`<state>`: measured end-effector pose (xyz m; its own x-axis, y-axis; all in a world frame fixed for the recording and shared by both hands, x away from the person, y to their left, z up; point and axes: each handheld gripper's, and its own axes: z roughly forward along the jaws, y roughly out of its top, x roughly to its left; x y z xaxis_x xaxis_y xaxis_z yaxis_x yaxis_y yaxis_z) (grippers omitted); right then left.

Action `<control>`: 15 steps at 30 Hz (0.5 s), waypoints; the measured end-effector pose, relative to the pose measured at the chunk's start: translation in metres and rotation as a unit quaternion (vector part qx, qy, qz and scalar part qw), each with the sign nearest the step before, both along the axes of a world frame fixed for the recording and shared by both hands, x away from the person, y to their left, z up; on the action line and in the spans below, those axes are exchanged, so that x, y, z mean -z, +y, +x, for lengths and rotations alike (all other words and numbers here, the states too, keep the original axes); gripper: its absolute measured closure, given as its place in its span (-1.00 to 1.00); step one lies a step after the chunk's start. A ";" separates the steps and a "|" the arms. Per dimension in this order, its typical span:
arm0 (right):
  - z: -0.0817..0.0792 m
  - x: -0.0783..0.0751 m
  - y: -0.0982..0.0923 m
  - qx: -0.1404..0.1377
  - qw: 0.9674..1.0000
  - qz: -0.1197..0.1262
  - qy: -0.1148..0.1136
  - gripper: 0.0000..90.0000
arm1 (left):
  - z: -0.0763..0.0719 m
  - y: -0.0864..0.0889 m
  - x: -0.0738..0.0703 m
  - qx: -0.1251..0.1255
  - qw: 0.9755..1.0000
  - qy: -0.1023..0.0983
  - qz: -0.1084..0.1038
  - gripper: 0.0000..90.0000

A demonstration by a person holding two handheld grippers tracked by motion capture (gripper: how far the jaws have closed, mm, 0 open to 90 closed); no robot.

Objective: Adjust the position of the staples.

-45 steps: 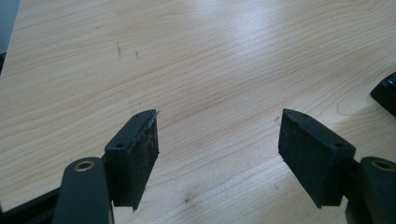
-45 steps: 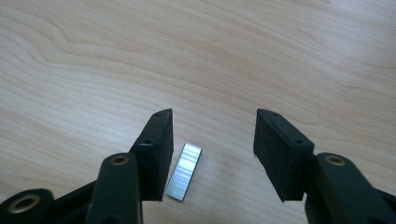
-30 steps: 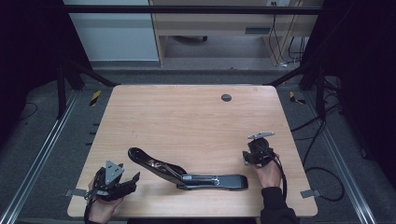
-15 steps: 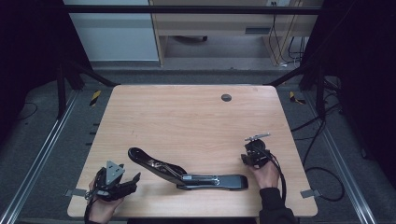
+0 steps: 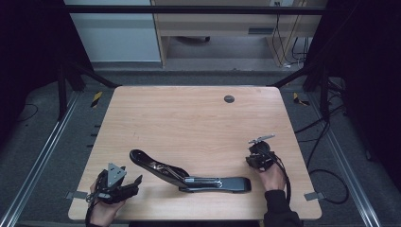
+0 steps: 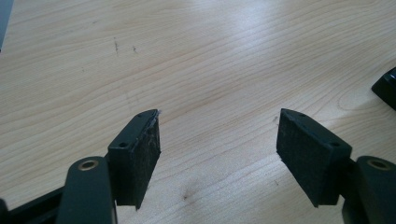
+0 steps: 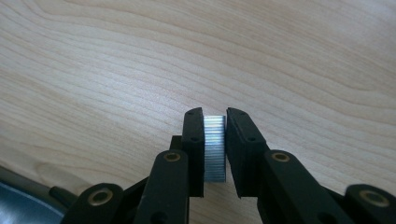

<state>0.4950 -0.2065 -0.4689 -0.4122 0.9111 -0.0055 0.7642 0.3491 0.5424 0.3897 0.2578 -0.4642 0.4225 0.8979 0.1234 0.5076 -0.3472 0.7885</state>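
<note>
Right gripper view: right tongs newly narrowed, pinching ribbed metal block; left tongs spread.

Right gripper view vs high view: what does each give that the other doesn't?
Right gripper view: what looks like a silver ribbed staple strip pinched between the jaws of the right gripper, which have just been closing. High view: the opened black stapler lying near the front edge, the left gripper left of it, and a dark round grommet farther back. Both: the wooden table and the right gripper.
</note>
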 end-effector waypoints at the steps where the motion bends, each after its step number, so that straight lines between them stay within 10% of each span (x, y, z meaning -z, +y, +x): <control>1: -0.001 -0.002 -0.002 -0.002 1.000 0.000 0.001 0.73 | 0.000 0.000 0.000 0.000 1.000 0.000 0.000 -0.34; 15: -0.030 -0.008 -0.038 -0.069 0.997 0.013 -0.015 0.73 | -0.001 0.000 -0.001 0.000 1.000 -0.001 0.001 -0.34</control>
